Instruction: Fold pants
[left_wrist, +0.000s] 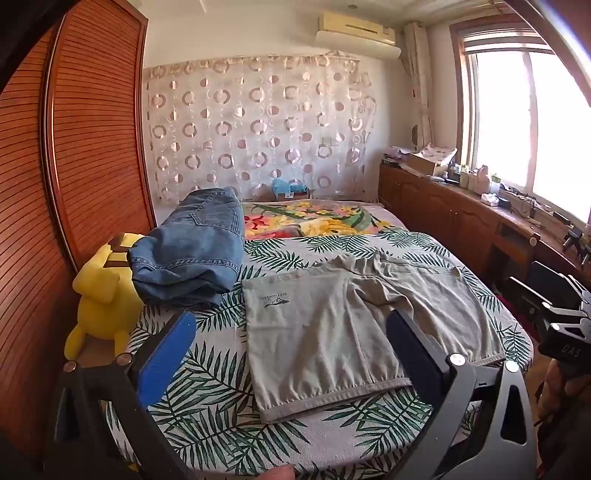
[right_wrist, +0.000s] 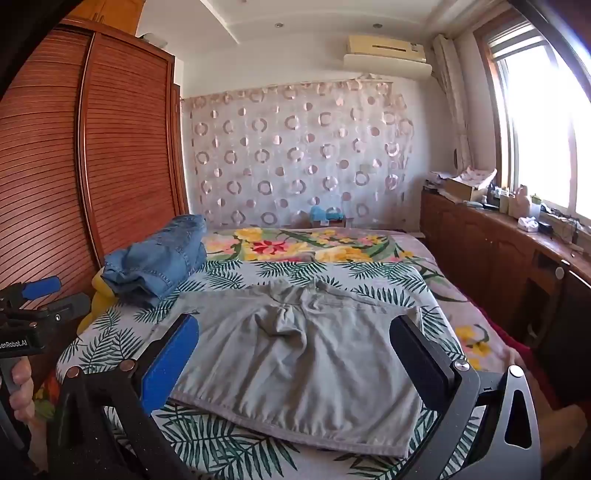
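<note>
Grey pants (left_wrist: 332, 325) lie spread flat on the leaf-print bed sheet (left_wrist: 207, 406), legs toward me, waist toward the far side. My left gripper (left_wrist: 291, 317) hovers open over their left leg near the hem, holding nothing. In the right wrist view the same pants (right_wrist: 295, 362) fill the middle. My right gripper (right_wrist: 295, 321) stands open above them, wide apart, with nothing gripped. Each gripper shows at the edge of the other's view: the right gripper (left_wrist: 565, 325) at the right, the left gripper (right_wrist: 37, 299) at the left, in a hand.
Folded blue jeans (left_wrist: 188, 251) and a yellow plush toy (left_wrist: 99, 295) sit at the bed's left side by the wooden wardrobe (left_wrist: 92, 147). A floral blanket (left_wrist: 314, 218) covers the far end. A cluttered wooden cabinet (left_wrist: 461, 210) runs under the window on the right.
</note>
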